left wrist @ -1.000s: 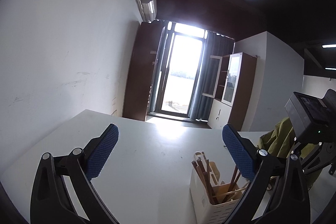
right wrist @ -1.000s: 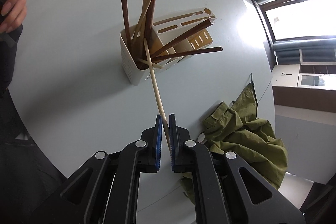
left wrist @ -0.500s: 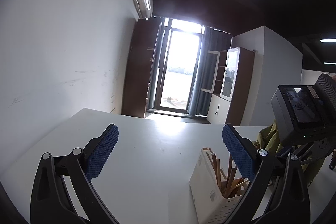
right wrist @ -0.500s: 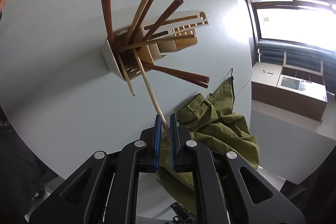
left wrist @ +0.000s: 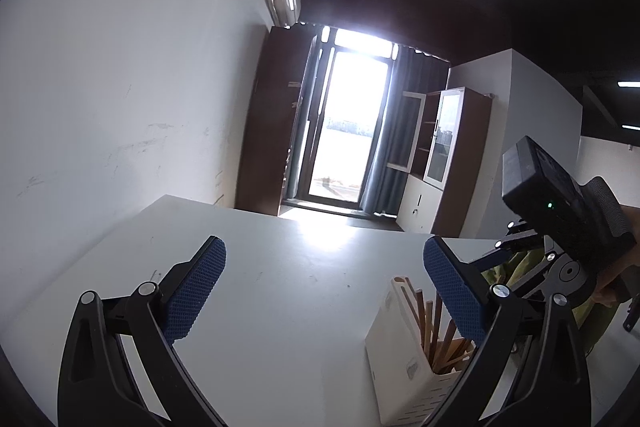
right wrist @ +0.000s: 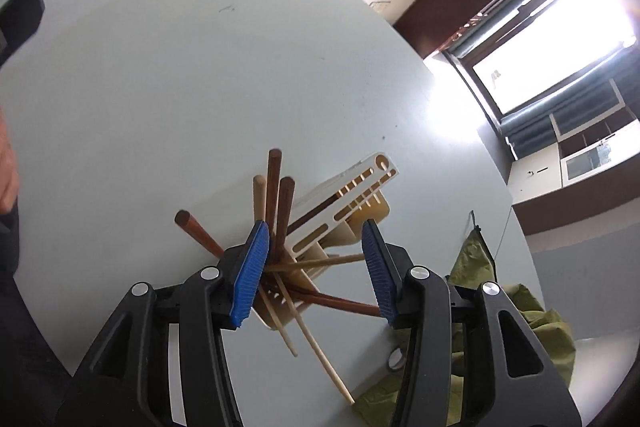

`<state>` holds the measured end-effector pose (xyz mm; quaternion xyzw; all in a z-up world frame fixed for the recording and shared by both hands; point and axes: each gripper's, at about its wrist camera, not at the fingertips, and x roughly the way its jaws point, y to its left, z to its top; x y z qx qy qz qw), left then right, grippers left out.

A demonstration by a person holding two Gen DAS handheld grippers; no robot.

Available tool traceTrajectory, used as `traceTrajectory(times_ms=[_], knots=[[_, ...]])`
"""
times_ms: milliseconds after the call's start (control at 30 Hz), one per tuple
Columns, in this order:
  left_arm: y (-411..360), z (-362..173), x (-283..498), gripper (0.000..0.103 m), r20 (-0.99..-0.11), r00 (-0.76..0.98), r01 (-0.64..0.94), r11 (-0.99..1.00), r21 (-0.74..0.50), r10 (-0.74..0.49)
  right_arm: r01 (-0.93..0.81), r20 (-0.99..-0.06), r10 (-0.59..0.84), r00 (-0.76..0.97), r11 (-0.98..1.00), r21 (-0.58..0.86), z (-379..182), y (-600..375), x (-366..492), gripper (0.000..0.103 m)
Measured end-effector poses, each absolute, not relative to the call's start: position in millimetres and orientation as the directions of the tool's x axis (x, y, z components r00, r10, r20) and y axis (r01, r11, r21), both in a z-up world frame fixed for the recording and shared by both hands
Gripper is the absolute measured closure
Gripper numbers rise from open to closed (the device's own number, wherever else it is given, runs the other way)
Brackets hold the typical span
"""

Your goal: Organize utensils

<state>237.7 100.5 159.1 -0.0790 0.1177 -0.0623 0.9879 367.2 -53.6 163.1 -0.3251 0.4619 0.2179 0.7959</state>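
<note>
**Hovering over the holder, both grippers empty**

Looking down the right gripper [right wrist: 316, 267], you have the fingers spread wide with nothing between them; the white utensil holder [right wrist: 352, 199] sits directly beneath that gap on the desk [right wrist: 200, 87]. Several wooden sticks fan out of the holder. Dark ones [right wrist: 276, 195] stand near upright against the holder's far-left corner, one just beside your left-hand pad. A pale chopstick [right wrist: 316, 343] leans out of the holder's near side, long axis running from the holder toward the camera and rightward, its tip hanging past the holder's base. A green jacket [right wrist: 532, 331] lies to the right of the holder.

Left gripper [left wrist: 324, 287]: fingers also wide apart, empty, held level over bare desk to the left of the holder, which shows low at that view's right edge.

Judgement: right gripper is the nearer one by far. The leaning pale chopstick looks like the untidy item; any regrasp would need the pads turned across its slanted axis.
</note>
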Motion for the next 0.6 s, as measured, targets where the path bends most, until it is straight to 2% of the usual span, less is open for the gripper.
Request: traceTrajectory(times_ms=[67,100,167,267,467,600], knots=[[97.9,157.6,239.4,0.006,-0.237,0.959,0.114,0.979,-0.171,-0.153,-0.579,-0.810,0.145,0.568,0.770,-0.267,183.2,-67.9,365.3,0.044],[96.1,156.7,239.9,0.006,-0.246,0.956,0.118,0.978,-0.170,-0.158,-0.525,-0.768,0.171,0.617,0.817,-0.240,193.6,-79.3,363.7,0.036],[91.2,154.5,239.5,0.006,-0.261,0.951,0.123,0.979,-0.164,-0.163,-0.440,-0.713,0.220,0.665,0.888,-0.136,207.9,-106.1,357.8,0.025],[78.8,147.2,238.2,0.006,-0.297,0.940,0.128,0.982,-0.141,-0.165,-0.356,-0.644,0.251,0.723,0.934,-0.036,208.6,-137.0,329.9,0.022],[45.7,124.7,224.3,0.006,-0.378,0.913,0.148,0.988,-0.039,-0.151,-0.299,-0.569,0.244,0.785,0.954,-0.004,158.3,-159.5,261.1,0.022],[32.3,112.3,198.3,0.006,-0.393,0.912,0.142,0.989,0.031,-0.119,-0.224,-0.535,0.195,0.822,0.975,0.011,143.4,-176.8,227.6,0.021]])
